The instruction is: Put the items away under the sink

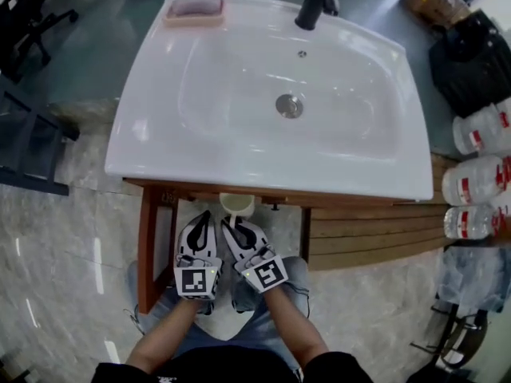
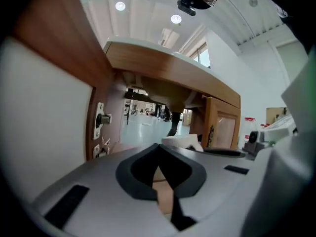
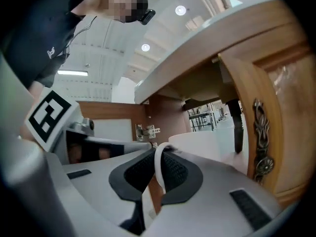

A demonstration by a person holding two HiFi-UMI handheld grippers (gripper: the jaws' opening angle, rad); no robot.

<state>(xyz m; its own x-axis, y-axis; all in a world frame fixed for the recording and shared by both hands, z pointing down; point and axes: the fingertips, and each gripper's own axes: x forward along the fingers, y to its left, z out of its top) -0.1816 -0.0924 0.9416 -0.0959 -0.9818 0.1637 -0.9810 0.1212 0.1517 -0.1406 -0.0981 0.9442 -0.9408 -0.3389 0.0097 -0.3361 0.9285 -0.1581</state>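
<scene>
A cream cup (image 1: 236,205) hangs just under the front edge of the white sink (image 1: 152,146), between the open cabinet doors. My right gripper (image 1: 232,224) is shut on the cup's thin white handle (image 3: 158,167); the cup's body (image 3: 202,147) shows just beyond the jaws. My left gripper (image 1: 205,217) is right beside it on the left. Its jaws (image 2: 158,149) meet at the tips with nothing between them, and the cup (image 2: 181,141) shows to its right. Both grippers point level into the cabinet opening (image 2: 148,117).
The left door (image 2: 44,112) stands open with a hinge (image 2: 101,120); the right door (image 3: 276,102) carries an ornate handle (image 3: 261,137). A drain pipe (image 3: 238,125) hangs inside. A pink soap dish (image 1: 194,10) and a black faucet (image 1: 315,2) sit on top, with bottles (image 1: 479,178) at the right.
</scene>
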